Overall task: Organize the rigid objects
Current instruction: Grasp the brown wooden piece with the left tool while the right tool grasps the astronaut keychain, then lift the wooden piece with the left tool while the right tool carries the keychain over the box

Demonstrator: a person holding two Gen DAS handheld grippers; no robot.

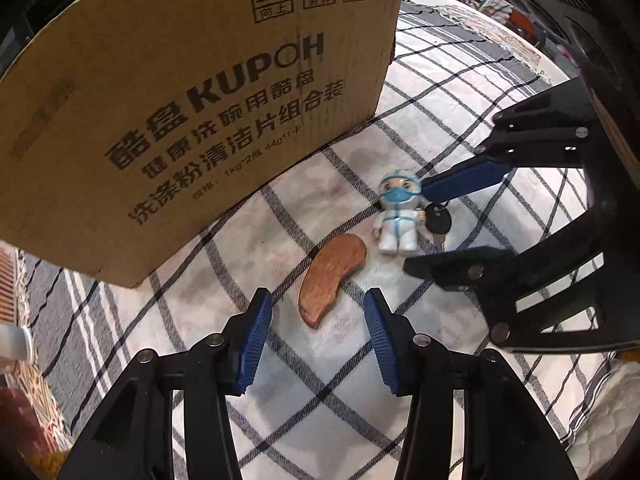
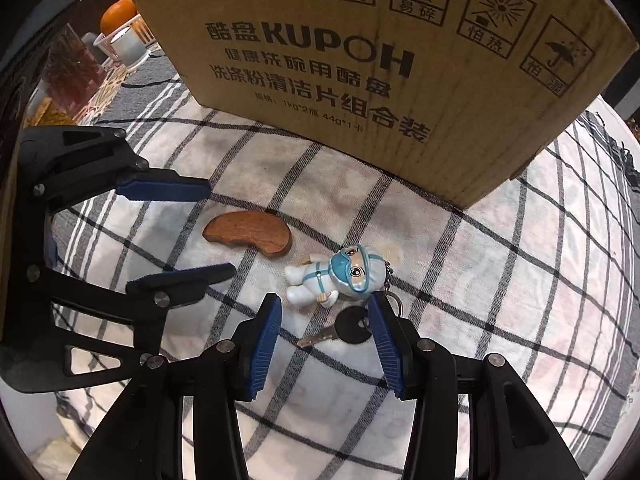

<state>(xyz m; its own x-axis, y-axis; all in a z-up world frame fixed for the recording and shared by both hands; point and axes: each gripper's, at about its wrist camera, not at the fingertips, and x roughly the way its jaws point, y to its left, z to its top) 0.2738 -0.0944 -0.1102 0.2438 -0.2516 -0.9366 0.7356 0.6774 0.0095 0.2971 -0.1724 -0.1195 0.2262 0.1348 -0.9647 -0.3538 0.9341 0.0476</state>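
Note:
A curved brown wooden piece point(image 1: 332, 276) point(image 2: 248, 232) lies flat on the plaid cloth point(image 1: 440, 100) point(image 2: 480, 260). My left gripper point(image 1: 318, 296) point(image 2: 220, 230) is open, its blue pads on either side of the piece without touching it. Beside the piece lies a small white and blue masked figurine point(image 1: 396, 216) point(image 2: 340, 278), joined by a ring to a black-headed key point(image 1: 438, 224) point(image 2: 352, 330). My right gripper point(image 2: 324, 300) point(image 1: 416, 228) is open low over the cloth; the key lies between its fingers and the figurine at their tips.
A large cardboard box point(image 1: 200, 120) point(image 2: 380, 60) printed KUPOH stands just behind the objects. An orange in a white basket point(image 2: 118, 20) sits at the far left. A white bottle point(image 1: 16, 344) and a patterned mat point(image 1: 32, 392) lie off the cloth's left edge.

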